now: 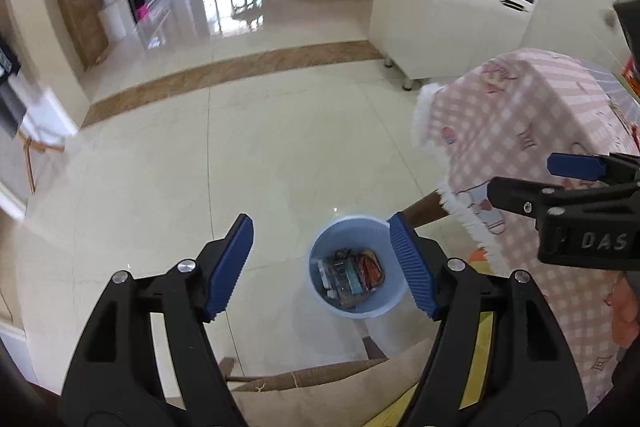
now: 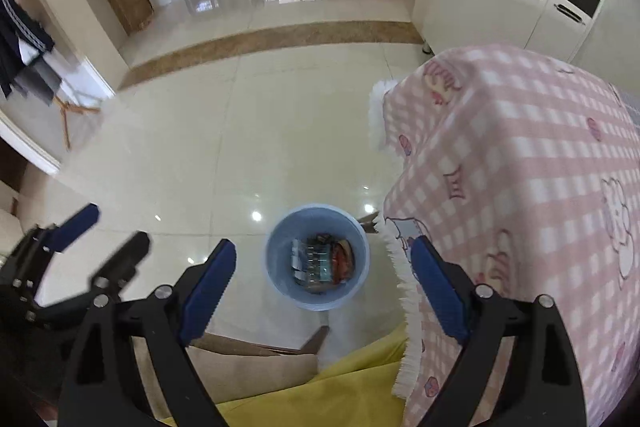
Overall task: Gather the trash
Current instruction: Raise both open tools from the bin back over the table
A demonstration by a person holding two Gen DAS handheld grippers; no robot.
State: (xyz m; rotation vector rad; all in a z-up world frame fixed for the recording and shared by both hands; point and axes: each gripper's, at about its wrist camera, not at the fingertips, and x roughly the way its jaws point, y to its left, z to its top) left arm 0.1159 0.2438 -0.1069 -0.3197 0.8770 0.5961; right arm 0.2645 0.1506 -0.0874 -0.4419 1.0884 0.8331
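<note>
A light blue bin (image 1: 320,291) stands on the tiled floor, with several wrappers (image 1: 350,277) lying at its bottom. My left gripper (image 1: 320,263) hangs open high above it, nothing between its blue pads. In the right wrist view the same bin (image 2: 280,279) and its wrappers (image 2: 320,261) sit straight below my right gripper (image 2: 322,247), which is also open and holds nothing. Each gripper shows in the other's view: the right gripper (image 1: 522,179) at the right edge, the left gripper (image 2: 116,227) at the lower left.
A table under a pink checked cloth (image 2: 520,167) with a white fringe stands just right of the bin. A beige cushion (image 1: 320,387) and yellow fabric (image 2: 340,379) lie below the grippers. A white cabinet (image 1: 460,27) stands behind the table. Glossy floor (image 1: 240,147) stretches away to the left.
</note>
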